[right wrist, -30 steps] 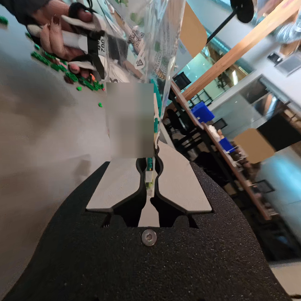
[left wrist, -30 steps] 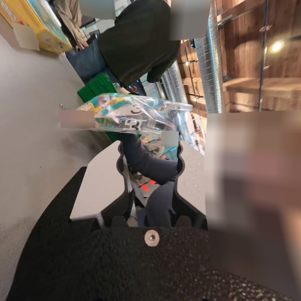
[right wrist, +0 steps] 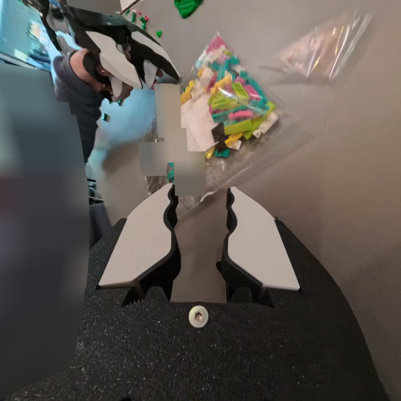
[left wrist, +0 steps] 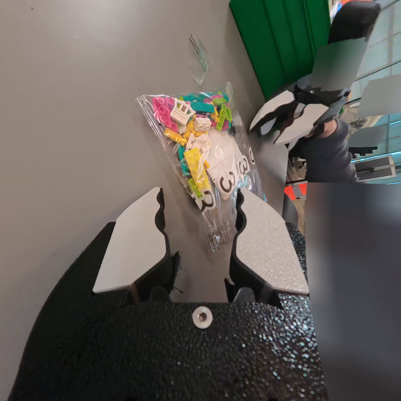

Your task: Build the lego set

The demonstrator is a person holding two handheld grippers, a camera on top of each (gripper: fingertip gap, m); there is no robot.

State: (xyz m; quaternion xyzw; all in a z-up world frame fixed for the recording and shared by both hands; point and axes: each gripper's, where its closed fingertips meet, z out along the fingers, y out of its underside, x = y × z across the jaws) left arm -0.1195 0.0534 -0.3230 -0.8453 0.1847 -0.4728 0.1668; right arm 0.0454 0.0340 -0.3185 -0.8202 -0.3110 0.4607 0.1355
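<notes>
Brick bag (left wrist: 201, 152) flat on table (left wrist: 76, 108); left gripper (left wrist: 199, 195) wide, empty; right gripper (right wrist: 200, 191) wide, seemingly empty.

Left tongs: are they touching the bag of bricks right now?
Apart. The left wrist view shows the left tongs open, with the bag of bricks lying on the table between the fingertips, grey gaps either side.

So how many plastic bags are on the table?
2. The bag full of bricks lies on the grey table just ahead of both open grippers. An empty-looking clear bag lies farther off, blurred. Others may be hidden out of view.
</notes>
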